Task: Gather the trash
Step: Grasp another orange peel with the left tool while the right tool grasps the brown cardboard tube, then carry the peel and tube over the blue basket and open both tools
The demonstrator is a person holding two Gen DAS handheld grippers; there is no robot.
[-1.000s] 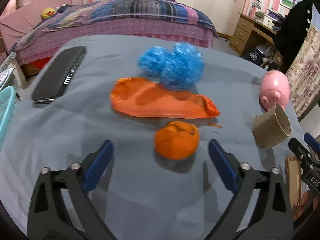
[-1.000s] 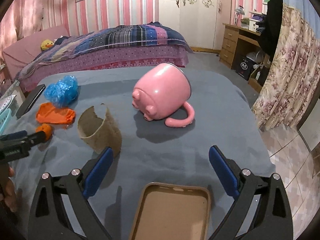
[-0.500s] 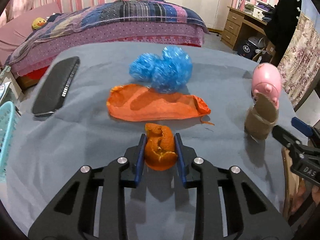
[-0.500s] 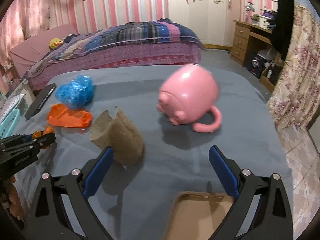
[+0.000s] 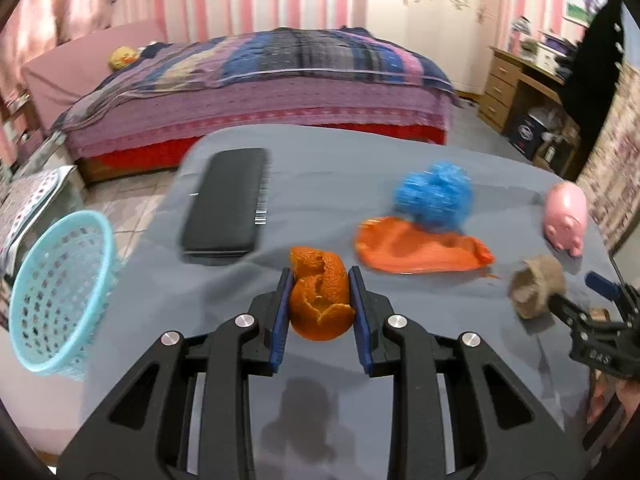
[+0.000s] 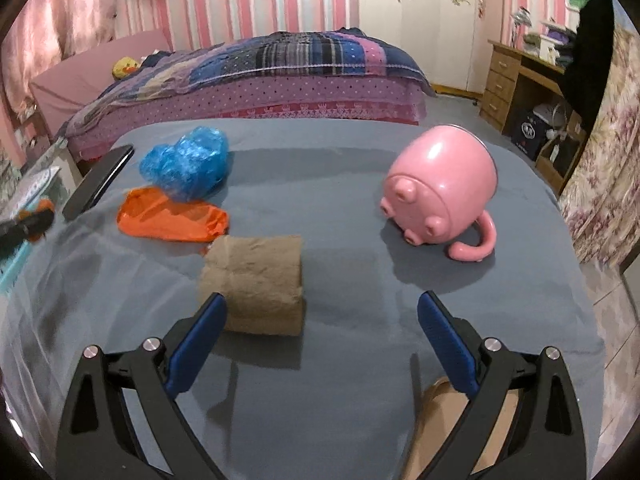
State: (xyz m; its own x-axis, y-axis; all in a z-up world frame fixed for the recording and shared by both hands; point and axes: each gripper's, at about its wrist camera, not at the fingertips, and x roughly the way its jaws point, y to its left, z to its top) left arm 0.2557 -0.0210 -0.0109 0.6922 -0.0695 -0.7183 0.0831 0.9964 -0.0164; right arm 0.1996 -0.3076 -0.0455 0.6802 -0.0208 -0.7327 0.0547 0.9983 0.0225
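Observation:
My left gripper is shut on an orange peel and holds it above the grey table cloth. A light blue basket sits off the table's left edge. A crumpled blue plastic bag and an orange bag lie on the table. My right gripper is open just in front of a brown cardboard tube, which lies on its side. The blue bag and orange bag also show in the right wrist view.
A pink pig mug lies on its side at the right. A black flat case lies at the table's left. A brown tray is under my right gripper. A bed stands behind the table, a desk at the far right.
My left gripper closed on the orange peel, lifted it and swung left towards the basket. My right gripper moved left, closer to the cardboard tube, which now lies on its side.

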